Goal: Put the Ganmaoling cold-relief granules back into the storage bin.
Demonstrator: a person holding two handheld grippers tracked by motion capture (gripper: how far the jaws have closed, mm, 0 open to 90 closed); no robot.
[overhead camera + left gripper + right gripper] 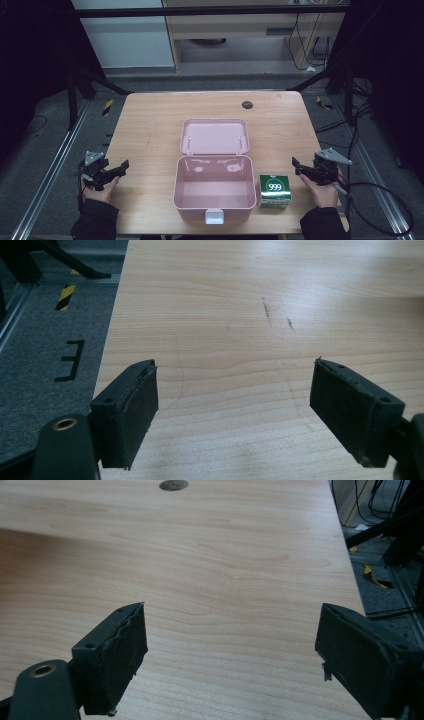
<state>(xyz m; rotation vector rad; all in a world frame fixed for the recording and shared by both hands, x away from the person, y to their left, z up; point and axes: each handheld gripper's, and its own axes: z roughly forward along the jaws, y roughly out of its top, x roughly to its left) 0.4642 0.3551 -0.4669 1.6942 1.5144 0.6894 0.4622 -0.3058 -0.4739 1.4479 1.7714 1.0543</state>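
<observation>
1. Inspecting from the high view: my right claw (pixel 300 167) hangs at the table's (pixel 150 125) right edge, jaws spread wide with nothing between them. In the right gripper view both pads stand well apart over bare wood.
2. My left claw (pixel 121 167) sits at the left edge, likewise spread and empty; the left gripper view confirms a wide gap over the tabletop.
3. The green carton (pixel 274 191) stands at about 9 o'clock from my right claw, near it, and just beside the right wall of the open pink box (pixel 214 187), at the box's 3 o'clock. I cannot tell whether they touch.
4. Handling judgement: the carton looks like light cardboard, stiff at the edges but liable to dent under a hard squeeze. I would take it across two opposite side faces, low to mid height, with moderate pressure.
5. The pink box appears to be rigid plastic, its lid (pixel 215 136) laid back toward 12 o'clock and its inside bare.
6. Hard to make out: the carton's print beyond "999"; its contents and true weight; whether the white latch (pixel 214 216) at 6 o'clock hangs free.
</observation>
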